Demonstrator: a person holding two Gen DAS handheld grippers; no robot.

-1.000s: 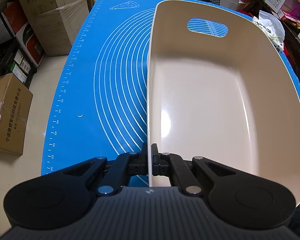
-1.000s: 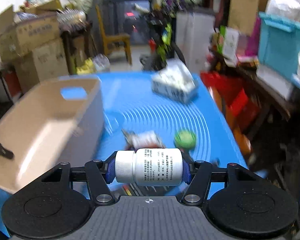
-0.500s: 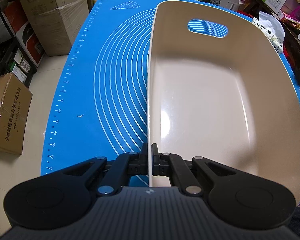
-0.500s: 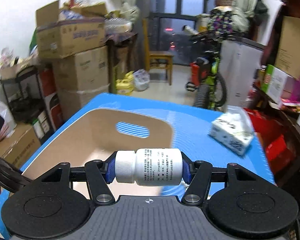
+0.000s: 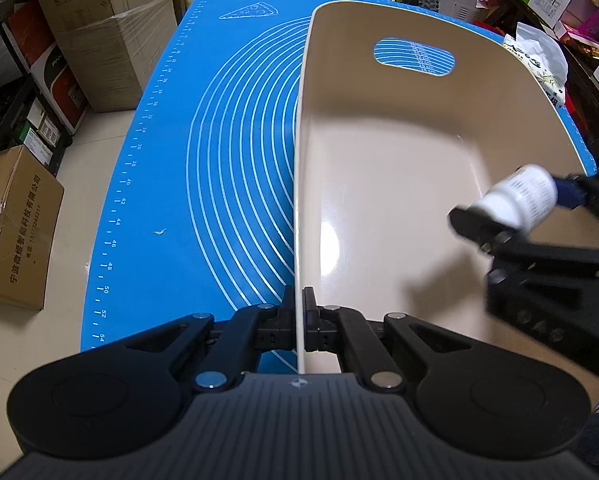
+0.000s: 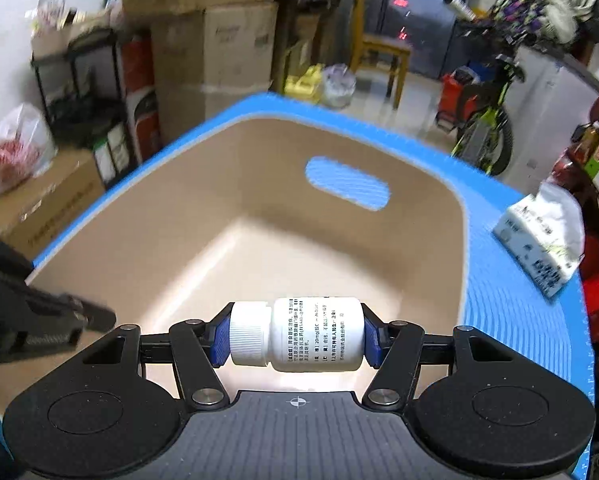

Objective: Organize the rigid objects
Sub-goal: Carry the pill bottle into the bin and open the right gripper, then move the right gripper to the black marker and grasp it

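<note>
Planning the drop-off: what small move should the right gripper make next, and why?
Probably lower a little, then open. The right gripper holds the white plastic pill bottle above the empty beige plastic bin, whose rim the left gripper clamps steady.

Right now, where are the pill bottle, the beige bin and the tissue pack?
pill bottle (image 6: 315, 334), right wrist view, label.
beige bin (image 5: 399, 184), left wrist view, bare floor.
tissue pack (image 6: 539, 240), right wrist view, top face.

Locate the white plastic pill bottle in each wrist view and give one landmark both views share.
Left wrist view: the white plastic pill bottle is at the right edge, held sideways in the right gripper over the beige plastic basin.
Right wrist view: bottom centre, between the jaws.
Shared landmark: the basin's oval handle cutout.
</note>
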